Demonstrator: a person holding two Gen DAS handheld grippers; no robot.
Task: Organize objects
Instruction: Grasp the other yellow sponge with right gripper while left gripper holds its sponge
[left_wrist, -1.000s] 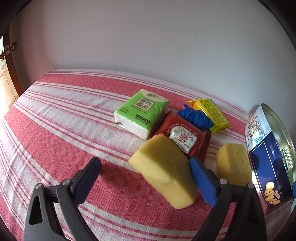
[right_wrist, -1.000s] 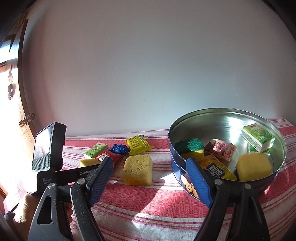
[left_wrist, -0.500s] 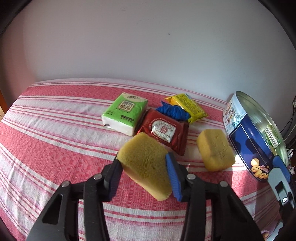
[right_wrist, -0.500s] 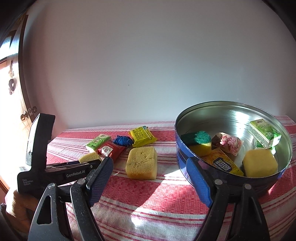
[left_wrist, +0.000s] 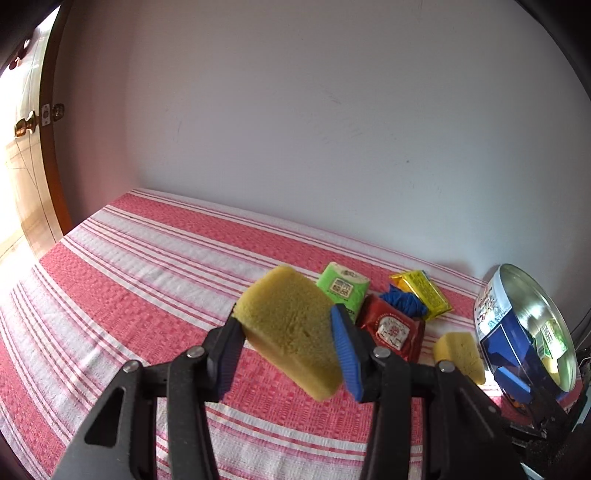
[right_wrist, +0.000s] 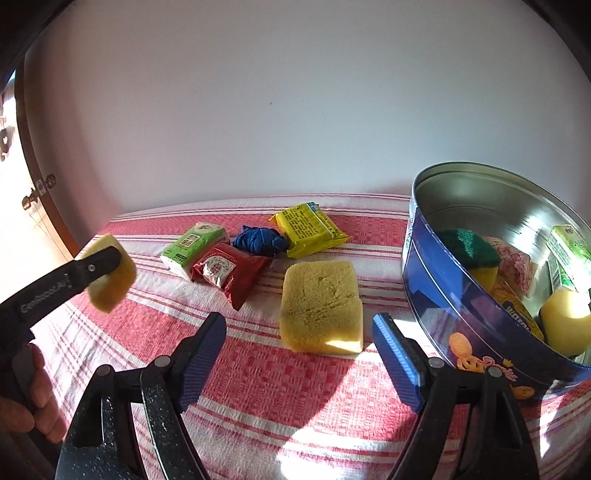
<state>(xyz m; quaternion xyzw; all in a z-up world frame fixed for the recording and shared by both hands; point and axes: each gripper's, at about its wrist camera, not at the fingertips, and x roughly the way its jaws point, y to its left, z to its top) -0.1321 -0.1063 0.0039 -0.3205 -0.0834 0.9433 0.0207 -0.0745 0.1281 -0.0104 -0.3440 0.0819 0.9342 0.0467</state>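
My left gripper (left_wrist: 288, 343) is shut on a yellow sponge (left_wrist: 291, 328) and holds it above the red striped tablecloth (left_wrist: 140, 280). From the right wrist view that sponge (right_wrist: 110, 273) hangs at the far left in the left gripper (right_wrist: 99, 267). A second yellow sponge (right_wrist: 321, 304) lies flat on the cloth, just beyond my open right gripper (right_wrist: 299, 363), whose jaws stand wide with nothing between them. The blue round tin (right_wrist: 436, 295) at the right holds several items, among them a green-topped scourer (right_wrist: 469, 247) and a yellow sponge (right_wrist: 565, 321).
Behind the lying sponge are a red packet (right_wrist: 229, 271), a green tissue pack (right_wrist: 192, 243), a crumpled blue cloth (right_wrist: 258, 240) and a yellow packet (right_wrist: 308, 229). A white wall runs along the back. A wooden door (left_wrist: 48, 147) stands left. A hand (right_wrist: 37, 398) grips the left tool.
The left gripper closed on the yellow sponge and lifted it off the cloth. The right gripper swung left, away from the tin and toward the lying sponge, staying open.
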